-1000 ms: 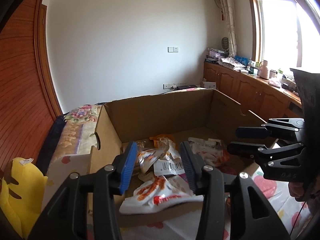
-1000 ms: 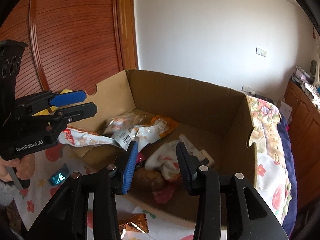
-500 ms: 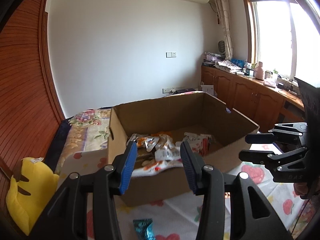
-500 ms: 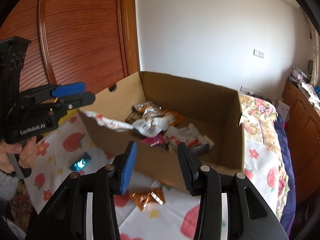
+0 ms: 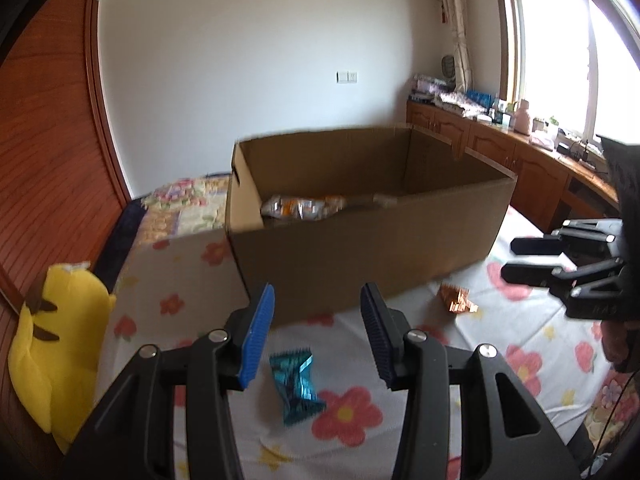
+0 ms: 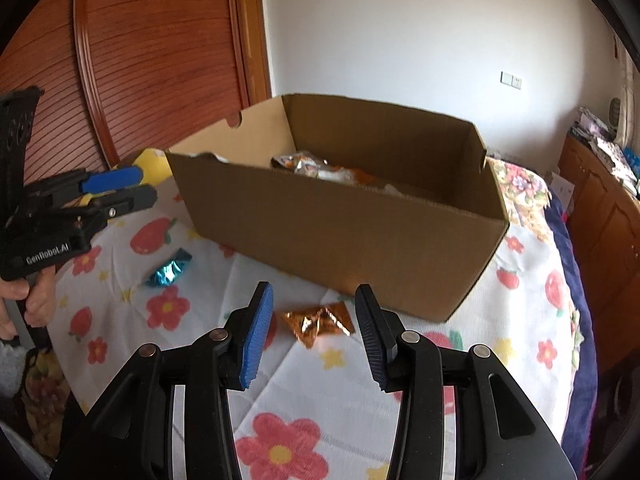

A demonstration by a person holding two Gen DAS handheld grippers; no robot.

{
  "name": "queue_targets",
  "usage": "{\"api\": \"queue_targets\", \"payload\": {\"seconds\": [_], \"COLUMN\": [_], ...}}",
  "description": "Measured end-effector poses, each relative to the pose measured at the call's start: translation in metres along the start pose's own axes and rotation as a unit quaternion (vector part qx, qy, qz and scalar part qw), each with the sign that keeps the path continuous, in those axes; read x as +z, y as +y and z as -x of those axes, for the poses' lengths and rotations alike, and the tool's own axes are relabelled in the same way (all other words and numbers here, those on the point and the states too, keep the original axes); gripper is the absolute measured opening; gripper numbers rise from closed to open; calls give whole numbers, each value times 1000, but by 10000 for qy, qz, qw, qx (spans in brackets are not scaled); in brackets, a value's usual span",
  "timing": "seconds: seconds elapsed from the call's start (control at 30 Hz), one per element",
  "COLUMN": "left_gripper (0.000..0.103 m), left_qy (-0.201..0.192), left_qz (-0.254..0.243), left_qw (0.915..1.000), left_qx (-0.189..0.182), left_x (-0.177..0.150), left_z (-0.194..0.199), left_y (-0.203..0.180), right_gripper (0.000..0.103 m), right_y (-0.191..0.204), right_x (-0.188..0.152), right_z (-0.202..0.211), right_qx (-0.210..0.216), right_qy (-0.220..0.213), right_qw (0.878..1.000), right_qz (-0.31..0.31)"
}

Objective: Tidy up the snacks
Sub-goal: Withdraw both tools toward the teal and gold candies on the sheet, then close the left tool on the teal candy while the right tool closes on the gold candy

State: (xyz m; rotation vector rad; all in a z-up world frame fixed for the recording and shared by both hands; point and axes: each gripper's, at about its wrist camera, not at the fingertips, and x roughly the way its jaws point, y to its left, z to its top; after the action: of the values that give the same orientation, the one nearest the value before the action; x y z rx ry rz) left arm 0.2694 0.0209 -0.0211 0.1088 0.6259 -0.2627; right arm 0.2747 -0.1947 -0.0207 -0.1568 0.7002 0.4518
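Observation:
A cardboard box (image 5: 360, 252) (image 6: 332, 232) with several snack packets (image 5: 300, 206) (image 6: 316, 166) inside stands on the flowered cloth. A blue foil candy (image 5: 296, 384) (image 6: 168, 270) lies just in front of my left gripper (image 5: 316, 336), which is open and empty. An orange-gold foil candy (image 6: 320, 322) (image 5: 458, 300) lies just ahead of my right gripper (image 6: 310, 330), also open and empty. Each gripper shows in the other's view, the right one (image 5: 528, 258) and the left one (image 6: 128, 184).
A yellow plush toy (image 5: 48, 344) sits at the left edge of the cloth (image 5: 348, 412). A wooden sliding door (image 6: 152, 60) is behind the box, and wooden cabinets (image 5: 500, 156) with clutter run under the window.
Both grippers have pulled back and lowered from over the box to in front of it. The two candies on the cloth have come into view near the fingertips.

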Motion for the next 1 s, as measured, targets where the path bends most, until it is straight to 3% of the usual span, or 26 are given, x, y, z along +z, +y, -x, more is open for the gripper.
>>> {"api": "queue_targets", "payload": {"seconds": [0.4,0.53,0.77,1.0], "left_gripper": [45,36,30,30], "left_qy": [675,1017,1245,1264], "left_qz": [239,364,609,650], "left_qw": [9974,9941,9903,9897], "left_qx": [-30,-108,-143,-167], "left_x": [-34,-40,-46,-51], "left_z": [-32,-45,-58,-59], "left_y": [6,12,25,30], "right_gripper": [43,43,43,43], "right_y": [-5,-8,-6,-5], "right_x": [-21,-26,-30,-28], "right_z": [-7,-12,-26,-38], "right_qx": [-63,-33,100,158], "right_qy": [215,271,383,455], "right_qw": [9997,9994,9989,9984], "right_qz": [-136,-198,-234,-300]}}
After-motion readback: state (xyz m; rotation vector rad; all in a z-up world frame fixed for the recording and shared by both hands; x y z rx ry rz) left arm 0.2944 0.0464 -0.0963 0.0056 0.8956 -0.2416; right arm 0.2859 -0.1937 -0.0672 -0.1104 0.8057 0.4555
